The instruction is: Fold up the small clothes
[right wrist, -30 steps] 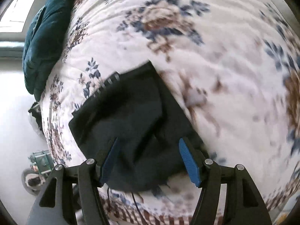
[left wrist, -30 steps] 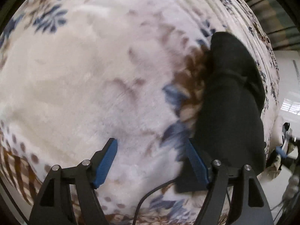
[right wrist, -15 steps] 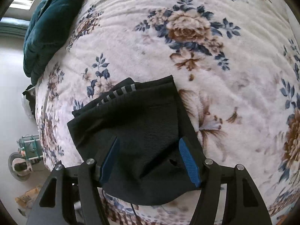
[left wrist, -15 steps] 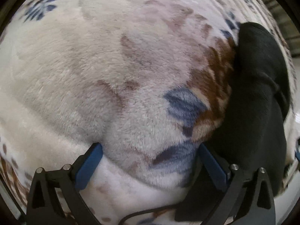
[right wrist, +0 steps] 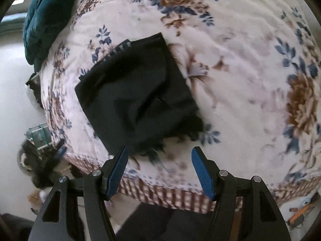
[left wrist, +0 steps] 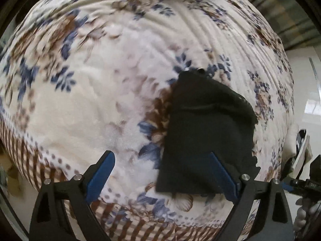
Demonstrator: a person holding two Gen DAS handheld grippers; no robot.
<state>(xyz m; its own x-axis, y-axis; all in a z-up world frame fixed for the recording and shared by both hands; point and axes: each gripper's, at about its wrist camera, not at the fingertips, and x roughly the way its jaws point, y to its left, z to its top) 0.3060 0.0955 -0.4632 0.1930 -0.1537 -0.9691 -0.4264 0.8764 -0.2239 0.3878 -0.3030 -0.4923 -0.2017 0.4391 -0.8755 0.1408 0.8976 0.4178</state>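
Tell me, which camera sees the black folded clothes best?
The right wrist view: the black garment lies whole on the flowery blanket, showing its folds and striped edge. The left wrist view shows the black garment too, but one blue finger covers its corner.

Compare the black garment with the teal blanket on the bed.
The black garment lies near the bed's patterned edge, close to the right gripper; the teal blanket sits at the far left corner. The black garment is folded flat into a rough square; the teal blanket is bunched in a thick heap. Both rest on the floral bedspread, untouched by either gripper.
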